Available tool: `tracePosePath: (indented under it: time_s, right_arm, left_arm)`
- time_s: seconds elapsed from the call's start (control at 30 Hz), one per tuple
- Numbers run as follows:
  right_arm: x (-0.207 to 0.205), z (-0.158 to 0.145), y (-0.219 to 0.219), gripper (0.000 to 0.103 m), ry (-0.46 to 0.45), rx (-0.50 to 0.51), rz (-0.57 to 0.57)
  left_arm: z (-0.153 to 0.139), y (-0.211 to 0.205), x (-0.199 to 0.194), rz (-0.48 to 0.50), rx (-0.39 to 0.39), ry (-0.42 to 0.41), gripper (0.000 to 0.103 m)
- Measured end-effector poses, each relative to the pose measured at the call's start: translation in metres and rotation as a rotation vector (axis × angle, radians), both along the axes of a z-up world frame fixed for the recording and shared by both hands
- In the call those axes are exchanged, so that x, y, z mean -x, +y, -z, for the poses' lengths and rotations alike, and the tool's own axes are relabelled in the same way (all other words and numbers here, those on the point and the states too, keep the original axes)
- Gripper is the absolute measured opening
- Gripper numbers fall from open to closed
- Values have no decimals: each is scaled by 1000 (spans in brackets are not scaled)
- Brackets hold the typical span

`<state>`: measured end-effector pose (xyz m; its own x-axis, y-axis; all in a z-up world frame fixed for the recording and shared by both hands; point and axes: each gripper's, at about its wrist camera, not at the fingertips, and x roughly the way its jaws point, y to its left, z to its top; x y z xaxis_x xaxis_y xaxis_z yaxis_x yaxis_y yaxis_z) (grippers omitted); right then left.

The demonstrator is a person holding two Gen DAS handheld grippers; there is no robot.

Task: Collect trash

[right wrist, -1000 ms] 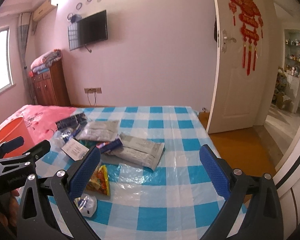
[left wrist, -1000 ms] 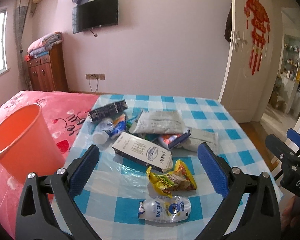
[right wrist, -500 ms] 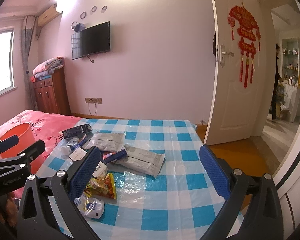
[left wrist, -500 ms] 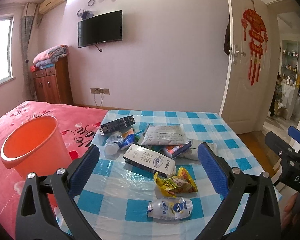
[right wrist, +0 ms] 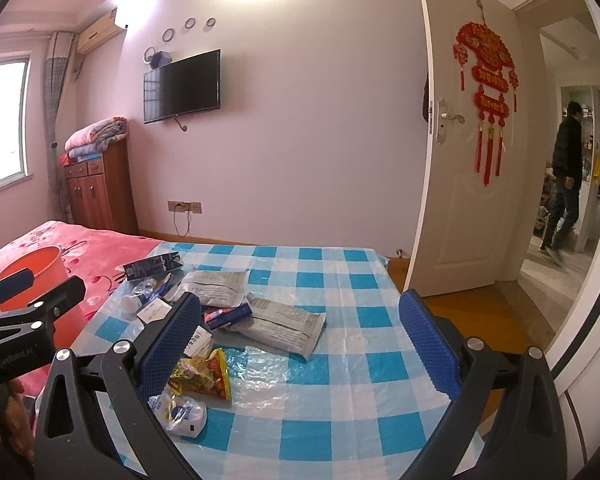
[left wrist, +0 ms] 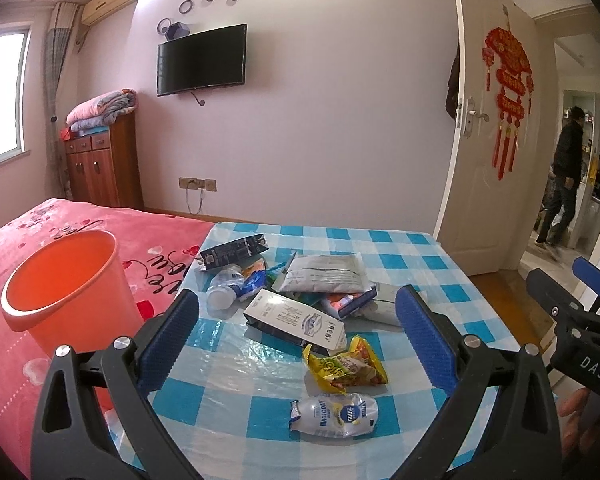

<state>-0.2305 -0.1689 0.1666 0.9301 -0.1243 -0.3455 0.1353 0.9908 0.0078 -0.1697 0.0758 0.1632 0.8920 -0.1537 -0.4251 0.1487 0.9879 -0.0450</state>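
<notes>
Trash lies on a blue-checked table [left wrist: 452,280]: a crushed white bottle wrapper [left wrist: 334,414], a yellow snack bag [left wrist: 346,366], a white carton [left wrist: 296,318], grey mailer bags [left wrist: 324,274], a dark carton [left wrist: 234,250] and a plastic bottle [left wrist: 226,288]. An orange bucket [left wrist: 66,280] stands on the bed at left. My left gripper [left wrist: 296,334] is open and empty above the near trash. My right gripper [right wrist: 300,340] is open and empty over the table; the snack bag [right wrist: 202,376] and a grey bag [right wrist: 284,326] show there.
A pink bed [left wrist: 16,240] adjoins the table's left side. A wooden cabinet [left wrist: 104,168] and a wall TV [left wrist: 202,60] stand behind. An open door [left wrist: 488,152] is at right, with a person [left wrist: 564,176] walking beyond it.
Both grippers have tilted upward and drawn back a little, so the table and trash sit lower in view. A person has appeared in the doorway. Both grippers stay open.
</notes>
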Motion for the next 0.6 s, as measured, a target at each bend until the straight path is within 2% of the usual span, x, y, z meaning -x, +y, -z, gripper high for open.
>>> tracePosePath:
  time_s: [0.6]
  right_arm:
    - [-8, 4, -2, 98, 17, 10, -9]
  left_arm:
    - [9, 0, -4, -34, -2, 15, 99]
